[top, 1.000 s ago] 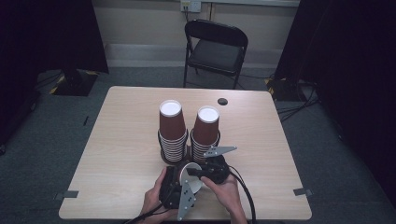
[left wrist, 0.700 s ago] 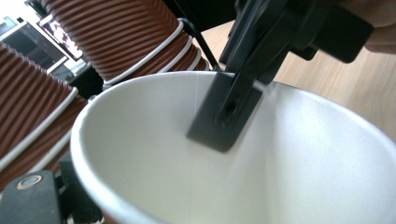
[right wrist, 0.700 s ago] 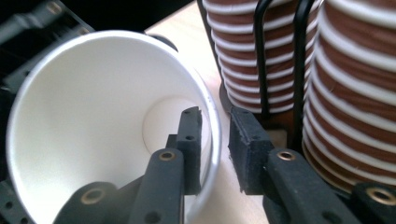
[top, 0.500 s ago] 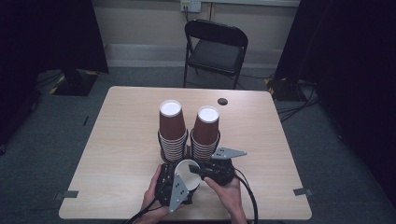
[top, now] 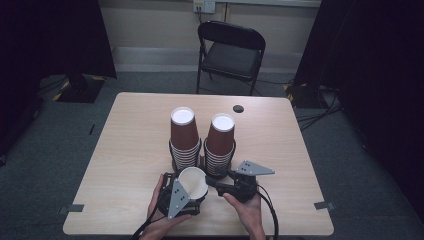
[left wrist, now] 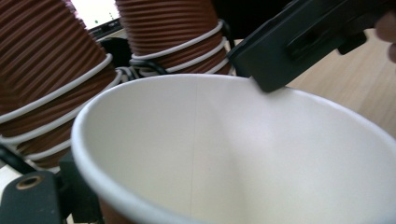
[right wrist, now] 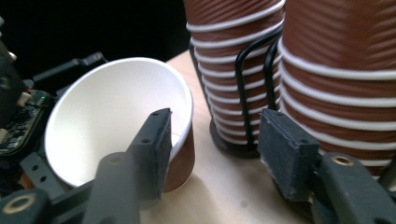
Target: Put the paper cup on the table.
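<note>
Two stacks of brown ribbed paper cups (top: pixel 202 140) stand upside down in a black wire holder (right wrist: pixel 254 79) at the middle of the desk (top: pixel 125 150), and one loose paper cup (top: pixel 193 183) lies on your side of that holder, just in front of it. Your left tongs (top: pixel 192 192) carry that cup, tilted so its white mouth faces up and toward you; its grip sits low on the cup's wall, hidden in the left gripper view by the cup itself. Your right tongs (right wrist: pixel 215 149) have just been opening and now stand apart with nothing between the pads: one jaw is at the cup's rim, the other near the foot of the holder. As I judge it, the cup is already separated from the stacks and handed to your left side; what remains is to carry it clear of the holder and set it down or restack it.
</note>
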Demonstrator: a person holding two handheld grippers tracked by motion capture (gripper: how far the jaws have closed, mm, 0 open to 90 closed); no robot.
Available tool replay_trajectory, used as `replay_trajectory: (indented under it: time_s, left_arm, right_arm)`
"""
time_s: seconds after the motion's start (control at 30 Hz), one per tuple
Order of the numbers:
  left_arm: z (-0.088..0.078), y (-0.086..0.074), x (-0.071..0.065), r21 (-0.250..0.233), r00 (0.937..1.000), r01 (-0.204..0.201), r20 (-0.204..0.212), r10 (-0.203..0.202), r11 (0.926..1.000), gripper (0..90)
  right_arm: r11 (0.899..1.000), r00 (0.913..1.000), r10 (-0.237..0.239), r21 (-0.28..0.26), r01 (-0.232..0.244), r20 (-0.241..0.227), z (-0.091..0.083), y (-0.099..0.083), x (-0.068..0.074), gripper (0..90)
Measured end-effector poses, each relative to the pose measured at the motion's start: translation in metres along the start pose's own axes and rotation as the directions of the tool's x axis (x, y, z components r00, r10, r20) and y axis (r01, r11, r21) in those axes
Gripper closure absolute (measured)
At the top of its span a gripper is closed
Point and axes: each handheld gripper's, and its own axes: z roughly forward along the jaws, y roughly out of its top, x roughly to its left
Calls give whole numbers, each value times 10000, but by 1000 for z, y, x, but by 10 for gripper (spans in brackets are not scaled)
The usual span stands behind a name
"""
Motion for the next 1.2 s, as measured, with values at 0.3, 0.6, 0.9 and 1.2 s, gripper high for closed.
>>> replay_trajectory:
  time_s: [0.3,0.6,0.9,1.2]
  left_arm:
    - [-8,-7,17,-303,9930,1131,-299,-1140,9931,94]
    - [-19,-16,36,-417,9724,2195,-720,-2220,9747,93]
    - [-35,-20,76,-608,9339,3216,-1442,-3271,9449,93]
    - [-40,-19,102,-946,9127,3569,-1766,-3685,9293,92]
  right_arm:
    - [9961,9944,-517,-661,579,918,-9,-7,-2,397]
    - [9886,9828,-828,-1111,1019,1652,-15,-19,-5,384]
    - [9788,9649,-663,-1712,1123,2540,-30,-31,-12,309]
    - [9804,9583,-568,-1658,1065,2799,-37,-40,-19,184]
